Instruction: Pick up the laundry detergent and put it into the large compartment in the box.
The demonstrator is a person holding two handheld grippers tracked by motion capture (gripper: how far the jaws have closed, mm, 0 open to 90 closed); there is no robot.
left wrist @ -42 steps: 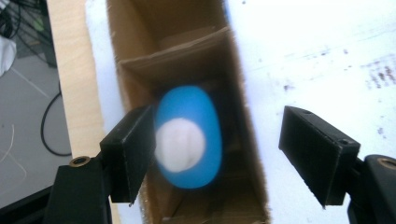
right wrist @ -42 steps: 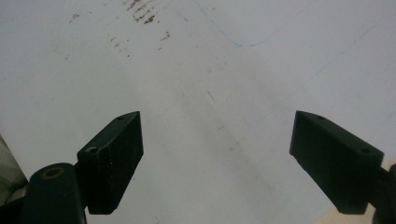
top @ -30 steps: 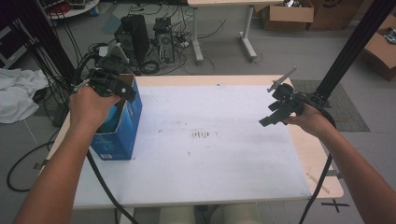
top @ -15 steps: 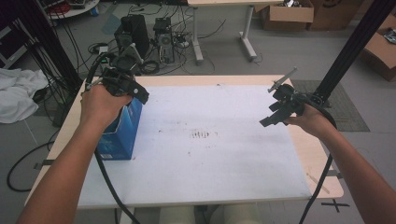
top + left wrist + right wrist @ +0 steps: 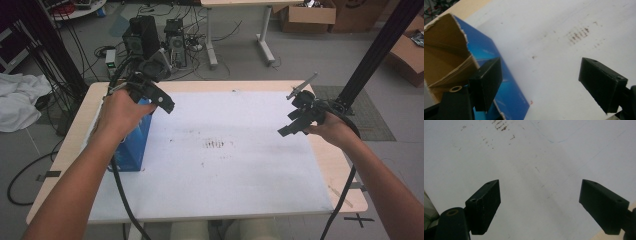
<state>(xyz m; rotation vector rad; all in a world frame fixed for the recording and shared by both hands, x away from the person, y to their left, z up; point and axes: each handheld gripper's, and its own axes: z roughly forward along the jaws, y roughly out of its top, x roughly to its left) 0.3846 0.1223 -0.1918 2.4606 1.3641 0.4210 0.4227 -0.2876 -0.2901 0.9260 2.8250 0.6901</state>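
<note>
Right now the person's left gripper (image 5: 162, 102) hangs over the top of a blue box (image 5: 131, 150) that stands on the left part of the white sheet (image 5: 225, 175) covering the table (image 5: 345, 185). From the left gripper view, its jaws are spread wide with nothing between them; one jaw sits just above the box's torn-open top, where the brown cardboard inside (image 5: 441, 57) shows, and the other is out over bare sheet. I cannot tell whether that near jaw touches the cardboard edge or only floats above it.

Over on the other side, the right gripper (image 5: 295, 122) is held above the right part of the sheet, well apart from the box. Its jaws are also wide apart and hold nothing, with only the stained white surface beneath them in the right gripper view. A patch of dark smudges (image 5: 216, 144) marks the middle of the sheet, between the two tools.

To my eye the step in hand is the approach to the box, with no grasp made. The next move looks to call for lowering the left tool so the open wall of the box sits between the jaws, then closing on it. That torn cardboard rim looks flimsy, so a gentle squeeze low on the wall would seem wiser than a pinch at the ragged lip.
</note>
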